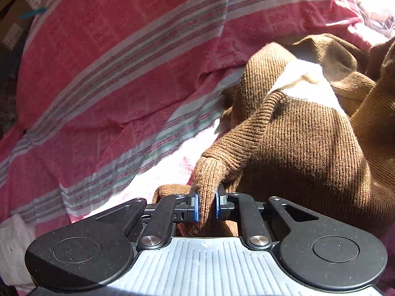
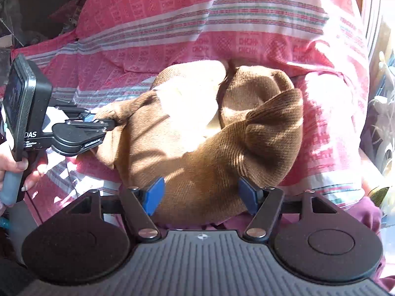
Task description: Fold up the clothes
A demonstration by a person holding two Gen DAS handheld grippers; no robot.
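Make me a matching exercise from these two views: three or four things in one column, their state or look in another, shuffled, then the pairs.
Things:
1. left gripper
2. right gripper
3. sweater
4. bedspread

States:
A. pink with stripes, spread underneath
B. jaws wide apart
C. brown knit, crumpled in a heap
D. jaws clamped on a fold of knit

Pairs: 1-D, 2-B, 3-C, 4-A

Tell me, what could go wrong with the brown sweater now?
1. The left gripper pinches only a small fold of the sweater, so the knit could slip out if pulled.
2. The right gripper is open with its fingers either side of a bunched heap; closing here may grab several layers and fold it crooked.
3. The striped pink blanket underneath is wrinkled and could get dragged along.
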